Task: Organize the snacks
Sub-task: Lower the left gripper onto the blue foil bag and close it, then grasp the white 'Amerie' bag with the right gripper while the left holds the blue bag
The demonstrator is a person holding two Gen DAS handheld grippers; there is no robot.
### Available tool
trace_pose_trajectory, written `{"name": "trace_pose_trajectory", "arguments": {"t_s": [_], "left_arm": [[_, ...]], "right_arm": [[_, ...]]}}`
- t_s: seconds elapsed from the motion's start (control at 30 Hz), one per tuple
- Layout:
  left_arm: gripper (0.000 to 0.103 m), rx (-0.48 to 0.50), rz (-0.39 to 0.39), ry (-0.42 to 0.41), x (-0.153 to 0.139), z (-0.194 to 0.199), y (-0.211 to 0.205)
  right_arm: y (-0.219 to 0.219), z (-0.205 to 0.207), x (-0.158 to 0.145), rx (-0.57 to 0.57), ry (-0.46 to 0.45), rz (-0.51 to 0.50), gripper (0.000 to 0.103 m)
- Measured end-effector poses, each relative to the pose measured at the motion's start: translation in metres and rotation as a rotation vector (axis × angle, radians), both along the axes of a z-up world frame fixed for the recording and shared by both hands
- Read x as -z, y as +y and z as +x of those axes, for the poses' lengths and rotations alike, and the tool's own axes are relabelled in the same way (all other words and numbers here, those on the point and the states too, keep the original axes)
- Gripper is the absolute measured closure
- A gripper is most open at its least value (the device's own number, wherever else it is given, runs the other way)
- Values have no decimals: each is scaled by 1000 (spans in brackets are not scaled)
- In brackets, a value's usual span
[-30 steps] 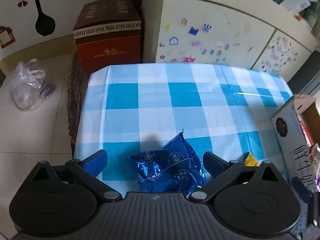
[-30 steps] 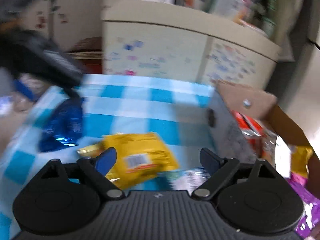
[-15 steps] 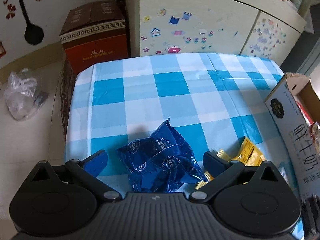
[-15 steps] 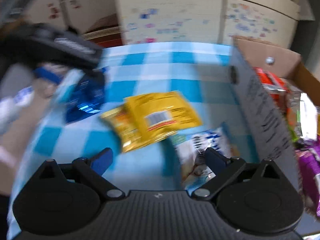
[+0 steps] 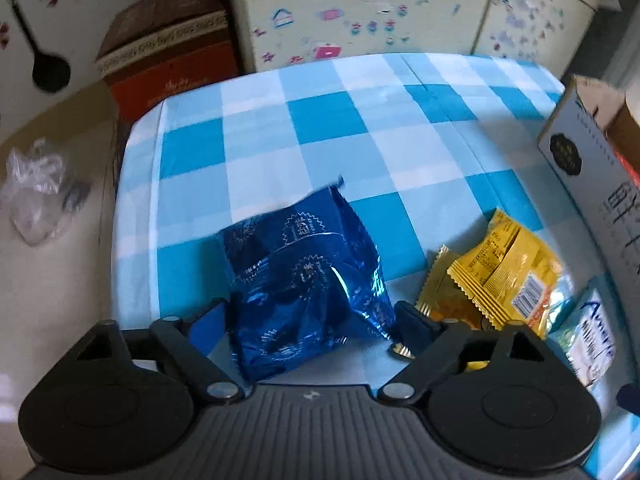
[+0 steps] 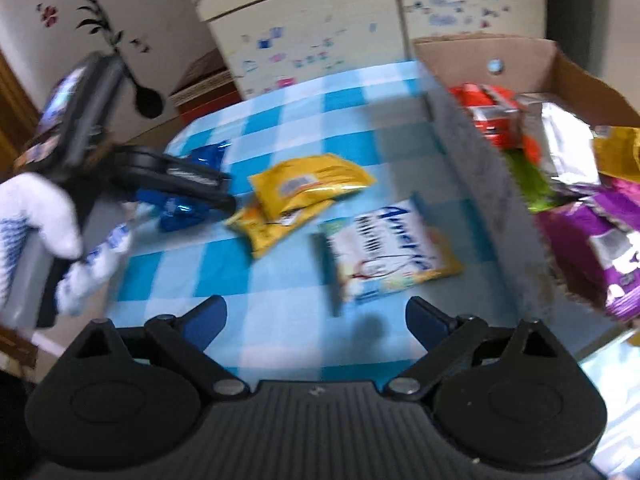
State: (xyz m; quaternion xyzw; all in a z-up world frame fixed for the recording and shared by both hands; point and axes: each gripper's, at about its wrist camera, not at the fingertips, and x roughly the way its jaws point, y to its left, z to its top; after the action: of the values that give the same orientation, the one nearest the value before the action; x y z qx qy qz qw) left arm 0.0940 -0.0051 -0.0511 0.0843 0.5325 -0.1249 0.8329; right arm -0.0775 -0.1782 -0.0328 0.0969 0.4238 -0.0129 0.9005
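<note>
On my left, my left gripper (image 5: 310,312) has just been narrowing its fingers around the blue snack bag (image 5: 304,276) on the checked table (image 5: 320,120); they bracket the foil closely, though I cannot tell that both pads press yet, so I judge the pickup is starting. A second ago those fingers stood wider. My right gripper (image 6: 316,316) hangs released and empty above the white packet (image 6: 384,252), which sat nearer one fingertip before. The left view shows the foil between my fingers; the right view alone shows my gloved hand (image 6: 36,216) and the cardboard box (image 6: 472,152) already holding snacks beside the yellow packets (image 6: 304,192).
</note>
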Motion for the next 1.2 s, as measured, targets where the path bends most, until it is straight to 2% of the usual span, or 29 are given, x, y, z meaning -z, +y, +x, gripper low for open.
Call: {"name": "trace_pose_trajectory", "arguments": {"t_s": [0.13, 0.27, 0.33, 0.43, 0.53, 0.6, 0.67, 0.8, 0.97, 1.1, 1.2], "left_arm": [[16, -11, 4, 6, -2, -4, 4], [14, -53, -47, 3, -7, -2, 10], [9, -79, -77, -15, -11, 1, 13], [5, -112, -78, -38, -12, 5, 13], [5, -126, -71, -20, -5, 9, 12], [6, -136, -62, -14, -1, 10, 11], [13, -133, -54, -2, 1, 11, 11], [14, -149, -78, 7, 0, 13, 15], [7, -163, -82, 7, 2, 16, 12], [2, -158, -39, 0, 6, 18, 2], [4, -156, -36, -19, 6, 17, -1]], "right_arm": [[-6, 3, 0, 42, -28, -4, 7], [-2, 13, 7, 56, -37, -62, 7], [2, 18, 11, 57, -43, -101, 7], [8, 24, 16, 44, -51, -161, 6], [12, 28, 23, 31, -51, -223, 6], [13, 29, 24, 16, -48, -226, 7], [15, 27, 22, -13, -49, -217, 13], [28, 21, 17, -93, -23, -190, 18], [31, 21, 13, -79, -72, -240, 10], [19, 34, 23, -33, -15, -180, 9], [15, 36, 26, -19, -30, -156, 7]]}}
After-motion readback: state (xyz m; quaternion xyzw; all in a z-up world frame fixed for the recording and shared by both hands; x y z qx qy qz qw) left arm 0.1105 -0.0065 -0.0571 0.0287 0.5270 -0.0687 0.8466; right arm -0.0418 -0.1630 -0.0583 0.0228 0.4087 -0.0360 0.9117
